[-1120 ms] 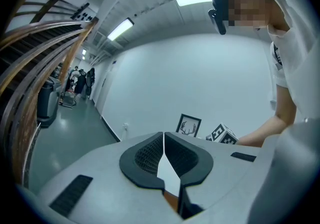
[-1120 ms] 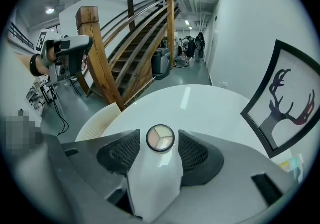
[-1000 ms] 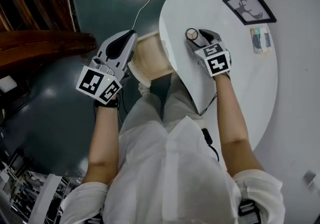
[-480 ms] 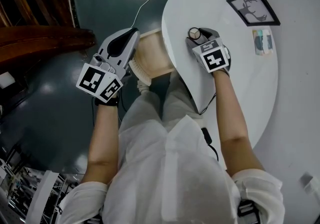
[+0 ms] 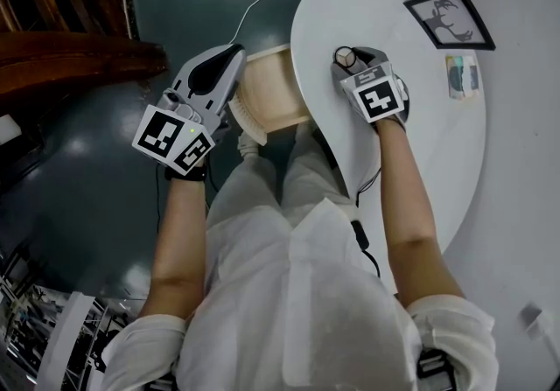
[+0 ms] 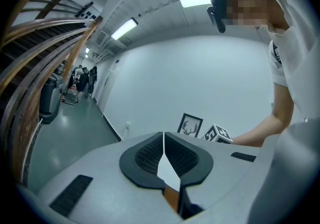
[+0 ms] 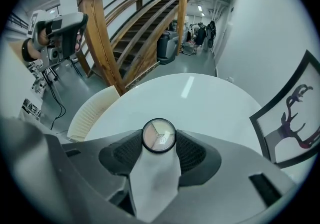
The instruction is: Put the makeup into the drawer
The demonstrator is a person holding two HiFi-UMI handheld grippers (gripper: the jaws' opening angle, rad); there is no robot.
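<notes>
Now my right gripper (image 7: pixel 159 144) has just been closing wide jaws, pads (image 7: pixel 191 151) touching both sides of the round makeup compact (image 7: pixel 159 136) between them.

- This looks like a big work hall or lab, not a home.
- Ahead of the right gripper (image 7: pixel 159 143), past the round white table (image 7: pixel 200 97), a tall wooden staircase (image 7: pixel 145 22) goes up.
- Above the left gripper (image 6: pixel 163 140), long lights (image 6: pixel 124 28) shine.
- To its left the floor (image 6: pixel 70 133) is shiny green, with people (image 6: pixel 82 78) far off.
</notes>
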